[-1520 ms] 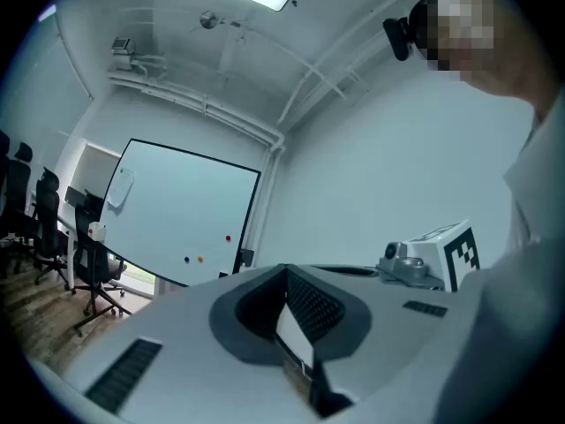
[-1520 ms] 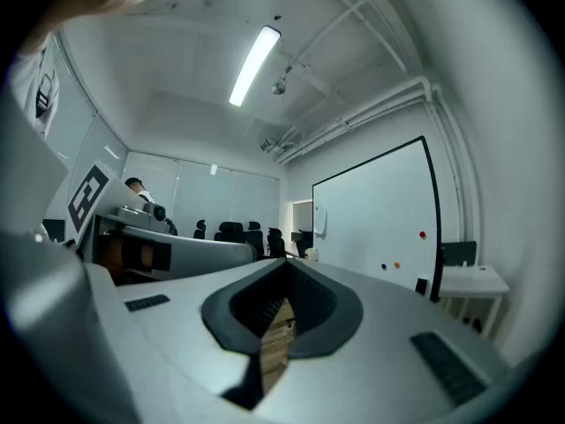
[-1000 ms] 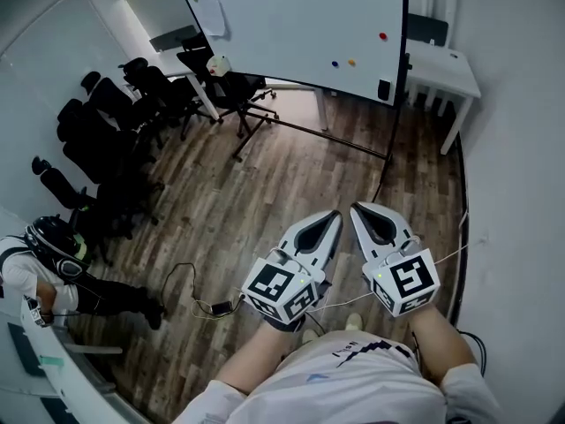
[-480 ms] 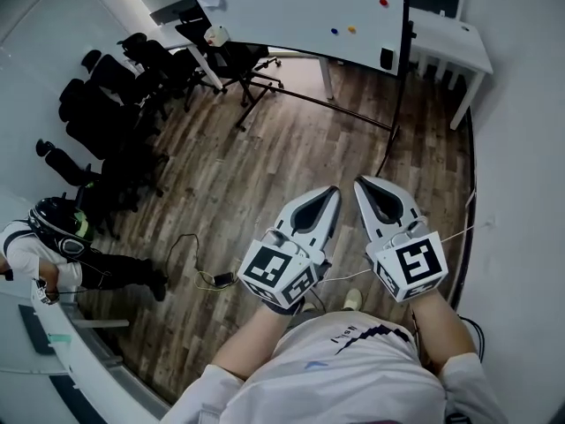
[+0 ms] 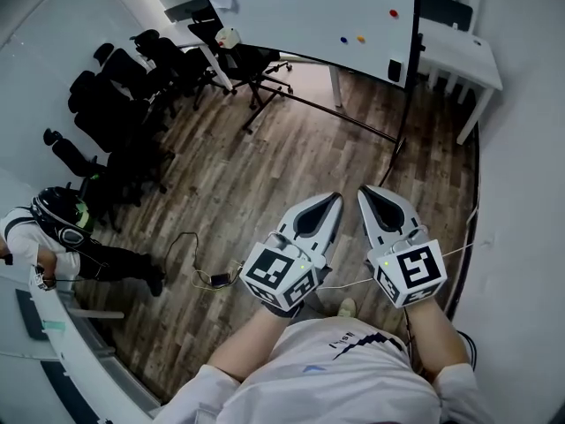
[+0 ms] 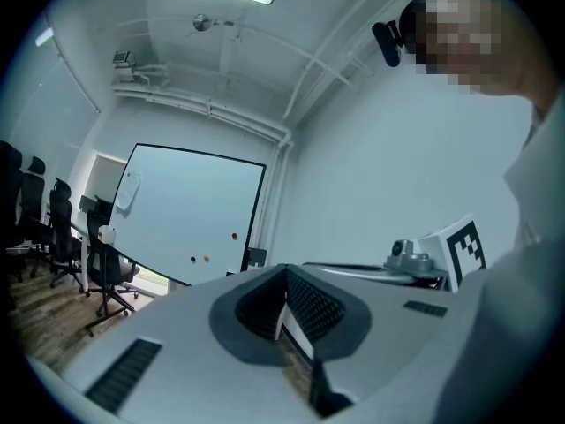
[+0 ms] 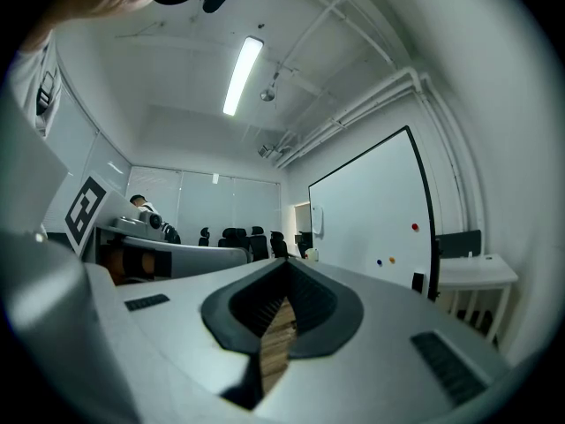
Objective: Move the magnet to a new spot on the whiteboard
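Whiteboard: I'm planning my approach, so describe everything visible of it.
The whiteboard is a large white panel in a thin black frame, upright on a black stand on the wood floor across the room. On its right part sit a red magnet and, lower, a blue magnet beside an orange magnet. A small black object sits by its lower right corner; a paper sheet hangs upper left.

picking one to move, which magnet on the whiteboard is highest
The red magnet: it sits alone, above and right of the blue magnet and orange magnet, which sit side by side lower on the whiteboard.
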Demonstrator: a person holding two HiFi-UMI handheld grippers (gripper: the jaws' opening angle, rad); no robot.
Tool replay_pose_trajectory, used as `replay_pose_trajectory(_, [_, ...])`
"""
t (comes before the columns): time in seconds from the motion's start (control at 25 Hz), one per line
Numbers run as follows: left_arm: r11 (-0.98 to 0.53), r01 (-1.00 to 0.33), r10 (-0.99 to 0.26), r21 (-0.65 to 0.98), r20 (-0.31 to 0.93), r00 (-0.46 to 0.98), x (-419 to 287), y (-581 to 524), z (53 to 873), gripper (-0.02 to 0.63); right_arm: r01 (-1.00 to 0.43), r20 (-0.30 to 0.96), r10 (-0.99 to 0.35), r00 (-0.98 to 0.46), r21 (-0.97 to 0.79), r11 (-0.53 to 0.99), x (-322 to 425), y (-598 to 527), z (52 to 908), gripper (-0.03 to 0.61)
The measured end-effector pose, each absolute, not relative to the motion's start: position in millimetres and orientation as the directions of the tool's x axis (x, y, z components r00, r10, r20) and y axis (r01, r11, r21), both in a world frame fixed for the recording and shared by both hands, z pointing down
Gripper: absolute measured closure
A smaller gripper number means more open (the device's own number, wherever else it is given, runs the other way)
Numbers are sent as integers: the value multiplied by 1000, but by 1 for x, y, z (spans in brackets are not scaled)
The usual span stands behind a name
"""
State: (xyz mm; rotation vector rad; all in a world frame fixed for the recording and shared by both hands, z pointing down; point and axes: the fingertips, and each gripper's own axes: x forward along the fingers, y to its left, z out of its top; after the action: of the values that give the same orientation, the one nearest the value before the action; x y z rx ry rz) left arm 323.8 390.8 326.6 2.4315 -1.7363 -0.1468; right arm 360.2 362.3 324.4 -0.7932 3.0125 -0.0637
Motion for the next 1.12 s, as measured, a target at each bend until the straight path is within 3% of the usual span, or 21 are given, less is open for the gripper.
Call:
replay_pose_trajectory(0.52, [-318,-928,-946,193,-1,324,276,333,339,601,-501,12,-501,-865,-34,865,312,308,336,566])
replay_pose_trajectory(1.12, [-383,-911,-921,152,9,388,111,165,349,601,-600,67,-598,-799,-25,800,153,145,353,566])
